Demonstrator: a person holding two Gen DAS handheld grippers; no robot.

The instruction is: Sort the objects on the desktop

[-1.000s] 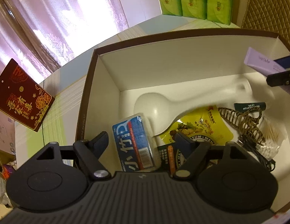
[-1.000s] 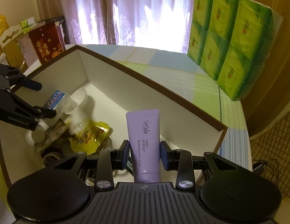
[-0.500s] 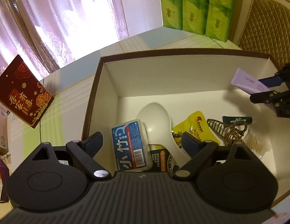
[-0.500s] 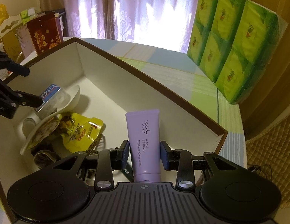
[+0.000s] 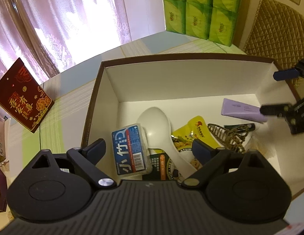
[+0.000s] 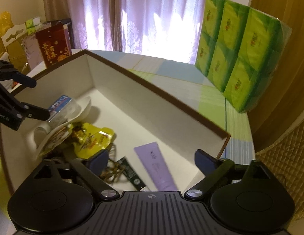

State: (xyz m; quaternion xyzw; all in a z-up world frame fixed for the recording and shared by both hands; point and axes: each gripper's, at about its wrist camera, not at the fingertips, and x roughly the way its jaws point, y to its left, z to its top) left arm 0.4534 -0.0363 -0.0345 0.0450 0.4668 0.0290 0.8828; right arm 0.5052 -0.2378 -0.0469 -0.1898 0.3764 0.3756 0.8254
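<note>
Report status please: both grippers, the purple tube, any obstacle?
Left gripper open, empty. Right gripper just opened, empty. Purple tube lying in box. Nothing blocking.

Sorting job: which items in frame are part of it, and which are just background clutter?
Job items:
- box
- purple tube, lying loose in the box
- floss pick case
- white spoon
- yellow snack pouch
- hair claw
- right gripper and left gripper, both open

Lying about:
- green tissue packs
- red gift bag
- curtains
</note>
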